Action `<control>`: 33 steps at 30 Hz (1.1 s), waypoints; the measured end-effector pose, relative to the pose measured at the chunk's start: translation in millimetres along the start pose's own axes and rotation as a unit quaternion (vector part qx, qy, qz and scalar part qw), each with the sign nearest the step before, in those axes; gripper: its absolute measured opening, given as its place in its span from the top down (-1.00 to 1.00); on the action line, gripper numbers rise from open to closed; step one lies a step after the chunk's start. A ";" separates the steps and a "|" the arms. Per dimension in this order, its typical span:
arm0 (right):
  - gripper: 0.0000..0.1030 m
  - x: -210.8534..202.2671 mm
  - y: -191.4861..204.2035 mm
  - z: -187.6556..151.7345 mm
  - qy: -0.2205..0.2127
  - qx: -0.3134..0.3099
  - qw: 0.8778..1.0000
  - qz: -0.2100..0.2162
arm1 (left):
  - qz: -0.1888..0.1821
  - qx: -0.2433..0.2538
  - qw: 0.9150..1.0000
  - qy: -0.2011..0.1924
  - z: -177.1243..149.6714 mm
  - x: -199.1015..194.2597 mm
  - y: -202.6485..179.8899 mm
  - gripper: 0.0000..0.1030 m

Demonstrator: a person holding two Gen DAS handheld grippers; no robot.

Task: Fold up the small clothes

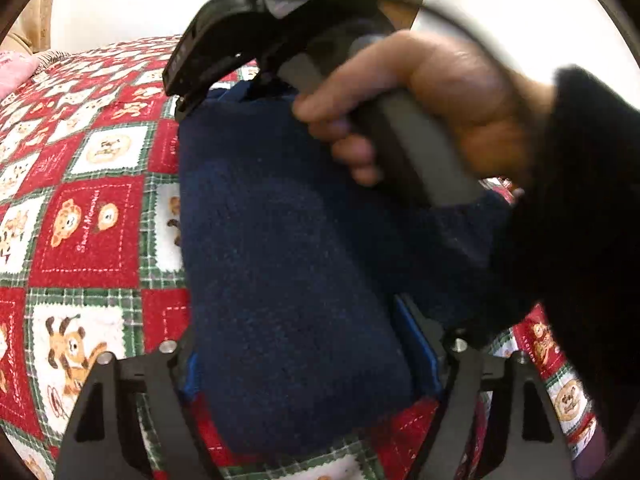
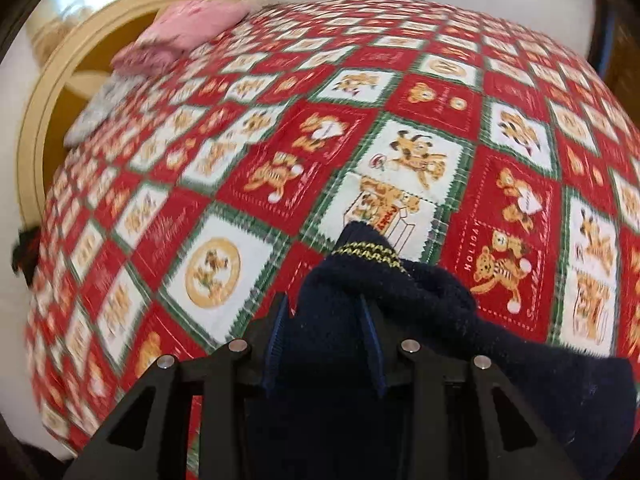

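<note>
The navy knit garment (image 1: 288, 264) lies on the red, white and green teddy-bear quilt (image 1: 88, 216), filling the centre of the left wrist view; its long axis runs from the bottom centre of that frame up toward the top centre. The far end sits under the right gripper (image 1: 188, 92), held by the person's right hand (image 1: 432, 108) in the upper right. In the right wrist view that gripper (image 2: 324, 344) is clamped on a bunched fold of the same garment, whose yellow-flecked cuff (image 2: 366, 250) pokes out past the pads toward the frame centre. The left gripper (image 1: 316, 364) stands wide, straddling the near end, pads apparently not pressing. The fold likely turns on carrying the far end along that axis toward the near end.
</note>
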State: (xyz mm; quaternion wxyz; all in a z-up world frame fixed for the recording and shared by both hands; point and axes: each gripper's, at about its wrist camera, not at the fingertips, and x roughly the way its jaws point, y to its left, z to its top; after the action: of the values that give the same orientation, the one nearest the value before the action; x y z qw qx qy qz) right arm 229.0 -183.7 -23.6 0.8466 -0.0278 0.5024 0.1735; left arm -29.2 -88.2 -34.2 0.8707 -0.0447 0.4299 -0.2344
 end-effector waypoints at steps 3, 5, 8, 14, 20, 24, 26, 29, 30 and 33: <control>0.29 -39.3 -2.8 -7.5 -0.058 0.030 0.997 0.029 | -0.021 -0.019 1.000 0.011 -0.8 -9.2 9.1 -0.54; 0.27 -88.1 -10.9 -26.6 -0.115 0.066 0.989 0.066 | -0.016 -0.019 1.000 0.009 -0.6 -19.3 15.0 -0.54; 0.26 -159.8 -31.9 -73.0 -0.192 0.104 0.972 0.083 | 0.015 0.002 1.000 -0.019 1.8 -42.2 16.3 -0.57; 0.25 -245.3 -60.8 -192.0 -0.301 0.210 0.927 0.084 | 0.046 0.004 0.997 -0.069 11.6 -74.3 29.1 -0.78; 0.25 -229.1 -27.4 -250.6 -0.203 0.194 0.950 -0.137 | 0.062 0.008 0.997 -0.053 29.3 -55.0 20.3 -0.79; 0.25 -203.5 -19.6 -254.3 -0.150 0.191 0.951 -0.191 | 0.083 0.030 0.995 -0.043 23.6 -44.0 19.9 -0.87; 0.25 -197.6 -12.4 -250.1 -0.152 0.177 0.948 -0.218 | 0.091 0.040 0.994 -0.041 22.2 -44.4 21.2 -0.88; 0.19 -192.9 -4.0 -242.7 -0.155 0.153 0.943 -0.252 | 0.107 0.049 0.992 -0.040 22.7 -44.8 22.2 -0.93; 0.02 -190.3 -5.1 -240.3 -0.155 0.151 0.943 -0.254 | 0.113 0.049 0.991 -0.042 23.8 -45.5 22.6 -0.93; -0.17 -187.0 -5.6 -235.1 -0.154 0.148 0.942 -0.257 | 0.116 0.042 0.991 -0.045 30.8 -44.8 26.7 -0.97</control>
State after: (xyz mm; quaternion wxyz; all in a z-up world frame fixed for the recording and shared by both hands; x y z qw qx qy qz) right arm -48.3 -290.8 20.6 0.9241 -0.0030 0.3613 -0.1246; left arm -19.0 -48.4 10.3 0.9116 0.0313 0.3825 -0.1471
